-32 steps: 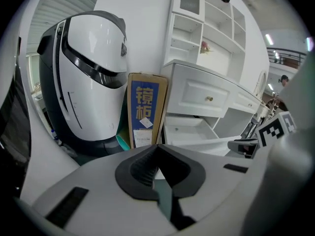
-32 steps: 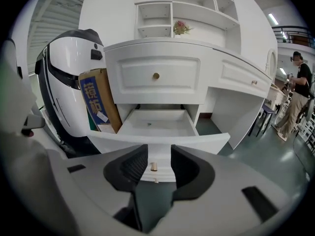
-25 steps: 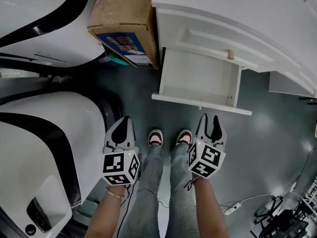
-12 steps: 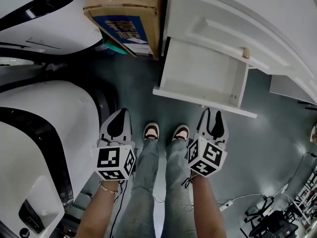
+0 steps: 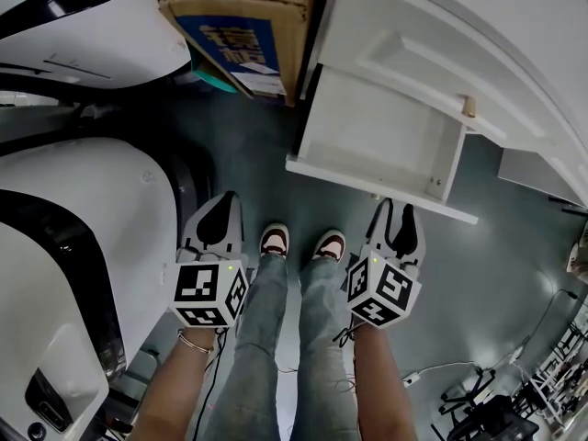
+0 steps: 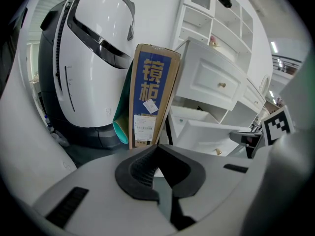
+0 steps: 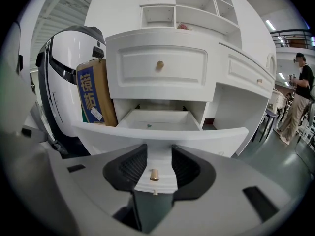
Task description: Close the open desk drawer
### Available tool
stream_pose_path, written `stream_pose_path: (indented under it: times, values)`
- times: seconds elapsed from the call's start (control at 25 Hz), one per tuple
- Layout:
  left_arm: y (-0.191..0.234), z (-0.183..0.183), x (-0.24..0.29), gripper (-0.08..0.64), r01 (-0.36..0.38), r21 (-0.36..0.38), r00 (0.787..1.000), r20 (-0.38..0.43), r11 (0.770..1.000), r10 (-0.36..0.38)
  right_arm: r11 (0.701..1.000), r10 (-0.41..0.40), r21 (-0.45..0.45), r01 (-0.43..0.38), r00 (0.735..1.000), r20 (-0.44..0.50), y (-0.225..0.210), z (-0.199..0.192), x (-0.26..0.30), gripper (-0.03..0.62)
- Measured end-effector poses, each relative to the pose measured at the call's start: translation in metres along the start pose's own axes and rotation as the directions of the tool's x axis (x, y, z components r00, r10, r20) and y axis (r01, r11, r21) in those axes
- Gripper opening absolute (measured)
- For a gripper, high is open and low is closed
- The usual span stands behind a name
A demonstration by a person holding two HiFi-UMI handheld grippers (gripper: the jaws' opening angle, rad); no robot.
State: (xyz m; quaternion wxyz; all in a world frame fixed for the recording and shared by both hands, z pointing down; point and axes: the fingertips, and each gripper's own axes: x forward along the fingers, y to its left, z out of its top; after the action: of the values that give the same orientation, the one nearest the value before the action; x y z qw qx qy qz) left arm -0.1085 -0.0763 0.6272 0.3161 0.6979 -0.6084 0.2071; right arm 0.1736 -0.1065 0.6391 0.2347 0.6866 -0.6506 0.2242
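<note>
The drawer stands pulled out of the desk, just ahead of your shoes in the head view. Your right gripper has its jaws wide apart. Only its own view shows the drawer's knob framed between them, untouched. Your left gripper has its jaws closed on nothing (its view faces the cardboard box).

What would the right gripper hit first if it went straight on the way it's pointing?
Probably the drawer front, near its knob, which shows between the right gripper's open jaws; depth unclear.
</note>
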Motion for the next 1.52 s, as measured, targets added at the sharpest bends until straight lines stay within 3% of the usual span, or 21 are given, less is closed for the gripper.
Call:
stream_pose_path:
  times: [0.92, 1.52]
  values:
    - [0.004, 0.008, 0.017, 0.011, -0.009, -0.002, 0.999, 0.039, 1.000, 0.009, 0.998, 0.039, -0.040, -0.040, 0.999, -0.008, -0.006, 0.035, 0.046, 0.158]
    - [0.012, -0.001, 0.022, 0.011, -0.051, -0.041, 0.998, 0.037, 0.998, 0.052, 0.997, 0.034, -0.073, -0.034, 0.999, 0.010, -0.008, 0.069, 0.088, 0.146]
